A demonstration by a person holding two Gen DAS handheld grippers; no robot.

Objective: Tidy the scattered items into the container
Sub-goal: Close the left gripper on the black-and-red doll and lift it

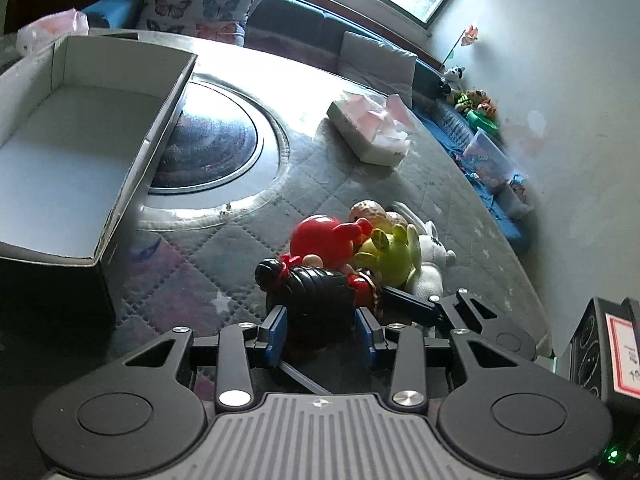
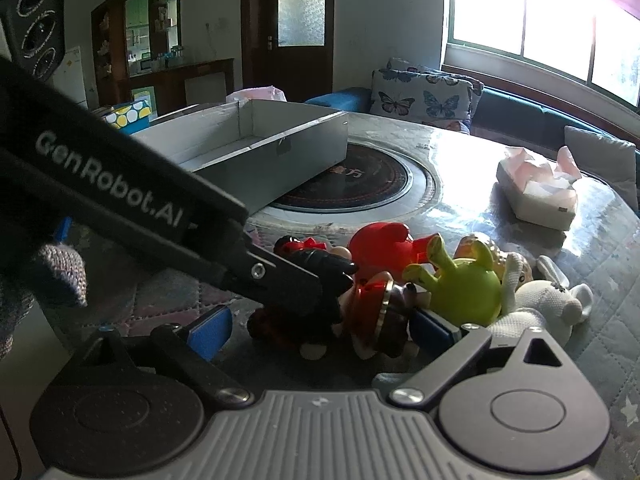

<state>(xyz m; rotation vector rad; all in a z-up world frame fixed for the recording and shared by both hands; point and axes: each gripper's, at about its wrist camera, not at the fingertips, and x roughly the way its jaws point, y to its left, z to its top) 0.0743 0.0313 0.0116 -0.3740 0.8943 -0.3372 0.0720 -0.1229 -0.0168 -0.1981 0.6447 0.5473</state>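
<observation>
Left gripper (image 1: 322, 330) fingers straddle the black figurine (image 1: 310, 288), contact unclear; right gripper (image 2: 320, 330) fingers spread around the red-brown figurine (image 2: 374, 312). Beyond, clustered toys; farther, the cardboard box (image 1: 132, 160) on the surface (image 1: 320, 184).

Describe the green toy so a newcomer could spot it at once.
Start at the large open grey box on the quilted table, then move to the toy cluster nearer the grippers. The green toy lies between the red figure and the white knitted mouse. It is the only lime-green one, with stubby ears.
</observation>
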